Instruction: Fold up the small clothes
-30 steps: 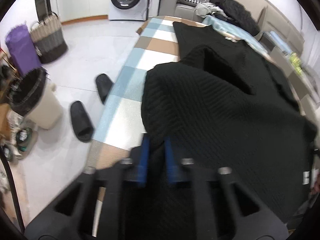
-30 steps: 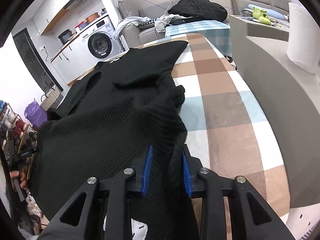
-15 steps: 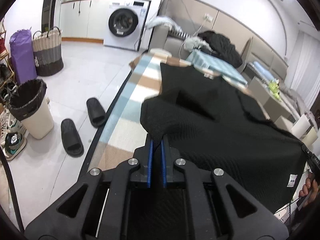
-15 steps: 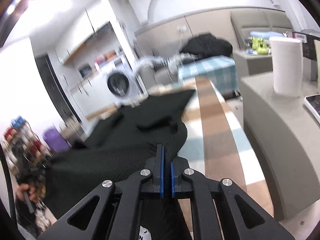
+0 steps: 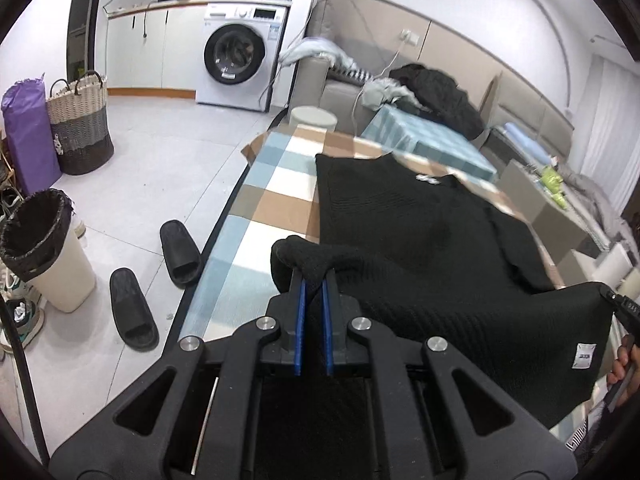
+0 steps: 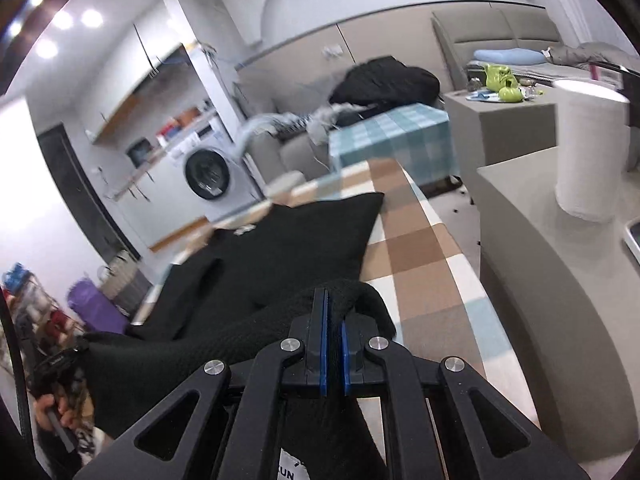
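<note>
— What have your tongs got?
— My left tongs (image 5: 313, 280) and right tongs (image 6: 331, 309) each pinch the black sweater's (image 5: 420, 232) near hem; its far part lies on the checked counter (image 5: 276, 184).
— Anything only one view shows?
— Left: slippers (image 5: 156, 280), bin (image 5: 44, 252). Right: paper roll (image 6: 588, 152).

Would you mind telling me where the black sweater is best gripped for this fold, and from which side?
By the two near hem corners, from the near end of the table. The black sweater lies lengthwise with its collar far away, so the hem is closest. The left gripper and right gripper are each shut on a bunched corner, with the hem taut between them.
</note>
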{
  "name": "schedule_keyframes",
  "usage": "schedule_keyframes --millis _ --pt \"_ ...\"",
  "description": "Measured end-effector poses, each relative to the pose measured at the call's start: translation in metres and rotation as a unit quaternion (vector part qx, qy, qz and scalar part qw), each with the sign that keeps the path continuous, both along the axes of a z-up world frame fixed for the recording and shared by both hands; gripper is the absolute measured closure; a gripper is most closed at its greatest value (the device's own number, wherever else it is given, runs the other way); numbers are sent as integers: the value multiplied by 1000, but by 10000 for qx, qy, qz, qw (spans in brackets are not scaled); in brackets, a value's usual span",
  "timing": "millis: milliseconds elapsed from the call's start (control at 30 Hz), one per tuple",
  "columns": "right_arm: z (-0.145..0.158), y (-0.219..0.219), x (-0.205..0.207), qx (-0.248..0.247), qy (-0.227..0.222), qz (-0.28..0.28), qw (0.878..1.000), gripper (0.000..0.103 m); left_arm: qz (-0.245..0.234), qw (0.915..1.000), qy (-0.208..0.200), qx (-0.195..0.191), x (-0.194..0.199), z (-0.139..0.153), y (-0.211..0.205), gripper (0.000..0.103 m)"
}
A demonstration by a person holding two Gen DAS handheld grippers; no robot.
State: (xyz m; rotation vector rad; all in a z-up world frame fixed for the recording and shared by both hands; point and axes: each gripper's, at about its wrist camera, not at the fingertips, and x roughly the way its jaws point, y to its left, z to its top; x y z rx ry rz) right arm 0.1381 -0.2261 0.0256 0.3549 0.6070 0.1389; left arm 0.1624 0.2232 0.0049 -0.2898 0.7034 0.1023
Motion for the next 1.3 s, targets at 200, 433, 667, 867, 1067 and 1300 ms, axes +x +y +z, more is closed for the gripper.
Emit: schedule_keyframes --millis 200,433,667,867,1067,1300 --pt "-31 6 66 -43 681 -427 9968 94 59 9990 410 -162 55 -30 7 97" --pt "-55 -9 58 -53 993 -583 9933 45 246 9969 690 -299 54 -54 22 38" --pt "-74 -1 69 52 1329 -218 9909 45 -70 9938 945 -583 73 -80 12 41" --pt "-79 21 83 -164 1372 -5 9904 63 -386 9937 954 -437 82 -88 -3 82" --pt "-79 21 82 -77 1454 143 9892 79 -462 9929 1000 -451 67 -88 -6 95" --pt "-76 27 62 -213 1485 335 9881 81 -562 9924 1057 -290 40 -90 -11 98"
